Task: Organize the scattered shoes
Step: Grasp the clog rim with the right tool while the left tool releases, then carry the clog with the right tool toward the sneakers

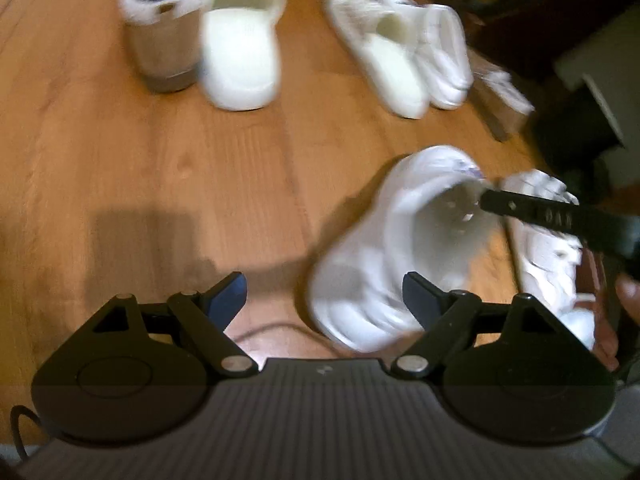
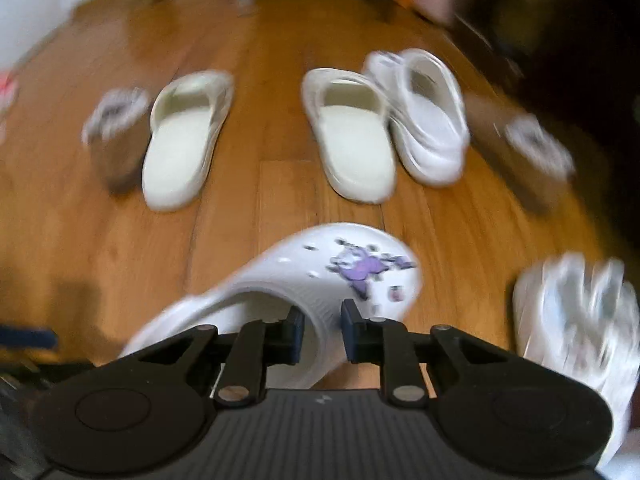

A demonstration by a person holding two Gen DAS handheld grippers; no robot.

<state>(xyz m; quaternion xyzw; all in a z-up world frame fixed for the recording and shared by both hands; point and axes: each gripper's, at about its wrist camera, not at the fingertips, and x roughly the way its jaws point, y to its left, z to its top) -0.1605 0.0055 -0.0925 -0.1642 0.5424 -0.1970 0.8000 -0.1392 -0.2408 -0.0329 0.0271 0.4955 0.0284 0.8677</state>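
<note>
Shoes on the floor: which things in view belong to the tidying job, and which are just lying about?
Job:
- white clog with purple charms, its edge between the right gripper's pads
- two cream slippers
- white clog
- fur-trimmed boots
- white sneaker
- left gripper, open

Lying about:
- cardboard box

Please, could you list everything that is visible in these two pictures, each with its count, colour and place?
Cream slippers: two, cream, far on the floor, apart.
Fur-lined boots: two, grey-brown with white fur; one upright beside the left slipper, one lying at the far right.
Plain clog: one, white, beside the right slipper.
Charm clog: one, white with purple charm, near, tilted.
Sneaker: one, white, near right.
Floor: one, orange-brown wood, under everything.
Left tongs: one, black with blue pads, open, empty.
Right tongs: one, black, shut on the charm clog's rim.
</note>
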